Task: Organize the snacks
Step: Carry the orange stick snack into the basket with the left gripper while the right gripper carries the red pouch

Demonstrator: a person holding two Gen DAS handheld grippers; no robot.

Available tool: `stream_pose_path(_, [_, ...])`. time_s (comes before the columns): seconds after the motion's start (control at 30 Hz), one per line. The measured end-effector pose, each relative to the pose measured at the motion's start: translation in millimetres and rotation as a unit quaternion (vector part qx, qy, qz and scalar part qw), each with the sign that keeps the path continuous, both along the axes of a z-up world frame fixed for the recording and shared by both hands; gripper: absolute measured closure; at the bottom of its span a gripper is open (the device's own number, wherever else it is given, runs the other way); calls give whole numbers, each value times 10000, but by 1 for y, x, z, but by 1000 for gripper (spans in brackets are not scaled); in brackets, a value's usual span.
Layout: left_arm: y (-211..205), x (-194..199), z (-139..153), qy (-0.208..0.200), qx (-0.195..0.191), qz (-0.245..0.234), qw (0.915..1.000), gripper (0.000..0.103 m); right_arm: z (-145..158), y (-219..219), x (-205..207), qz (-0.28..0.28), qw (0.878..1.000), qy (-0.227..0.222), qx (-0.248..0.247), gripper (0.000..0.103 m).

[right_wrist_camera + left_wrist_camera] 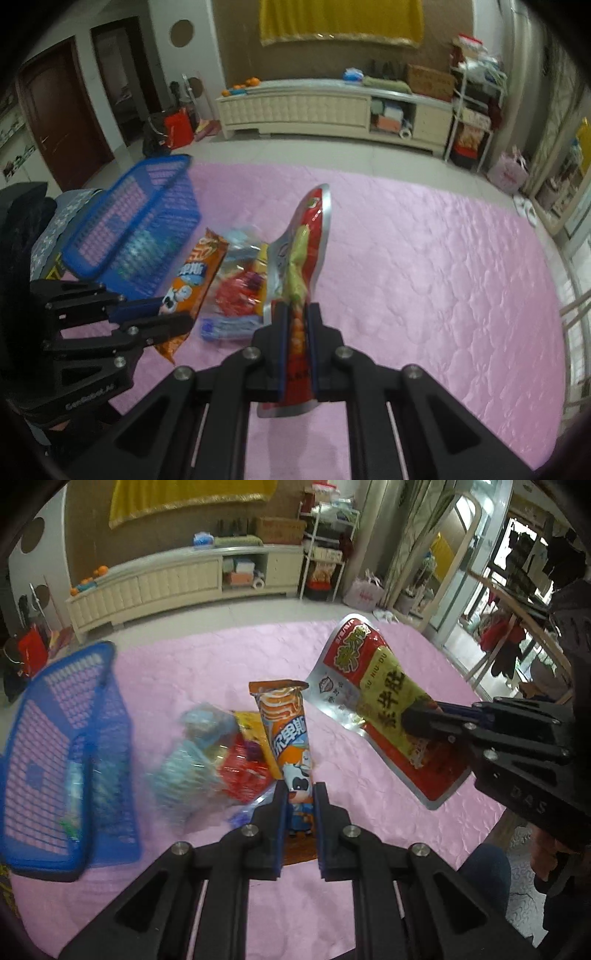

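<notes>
My left gripper [300,794] is shut on a long orange snack packet [286,731] and holds it above the pink cloth; the same packet [192,280] shows in the right wrist view. My right gripper [295,314] is shut on a red and yellow foil pouch [306,240], also lifted; from the left wrist view that pouch [373,686] hangs in the right gripper [417,723]. A pile of loose snacks [218,753] lies on the cloth below. A blue plastic basket [66,746] stands at the left, also seen as the basket [144,225].
The pink cloth [424,277] covers the table. A chair with dark clothing [33,221] stands beside the basket. A cream cabinet [332,107] lines the far wall. A person's knee [484,867] shows at the lower right.
</notes>
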State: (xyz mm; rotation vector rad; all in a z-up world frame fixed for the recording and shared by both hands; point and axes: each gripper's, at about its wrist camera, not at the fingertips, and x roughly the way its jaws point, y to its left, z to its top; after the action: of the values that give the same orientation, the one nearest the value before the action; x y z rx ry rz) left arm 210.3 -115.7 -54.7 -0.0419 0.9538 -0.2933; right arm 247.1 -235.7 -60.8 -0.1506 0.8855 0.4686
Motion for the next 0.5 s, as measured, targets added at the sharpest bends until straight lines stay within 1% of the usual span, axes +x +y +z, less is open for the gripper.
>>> stream_pose_path(0.07, [14, -7, 7, -101, 58, 61, 9999, 92, 13, 18, -10, 127, 9997, -166, -112, 90])
stream_pose_path(0.13, [30, -19, 16, -175, 135, 97, 9997, 92, 21, 30, -16, 189, 9994, -246, -119, 90])
stream_pose_path(0.2, [48, -28, 27, -262, 197, 136, 9994, 92, 29, 43, -20, 237, 9994, -267, -33, 90])
stream_pose_path(0.33, [71, -37, 44, -441, 203, 155, 9987, 92, 38, 67, -26, 306, 9991, -279, 66, 90])
stream_pose_path(0.43, [94, -43, 48, -513, 355, 189, 9979, 92, 43, 86, -27, 412, 9988, -189, 177, 90])
stream_pose_path(0.5, [110, -45, 51, -512, 378, 233, 9977, 92, 47, 99, -28, 450, 9985, -220, 205, 90])
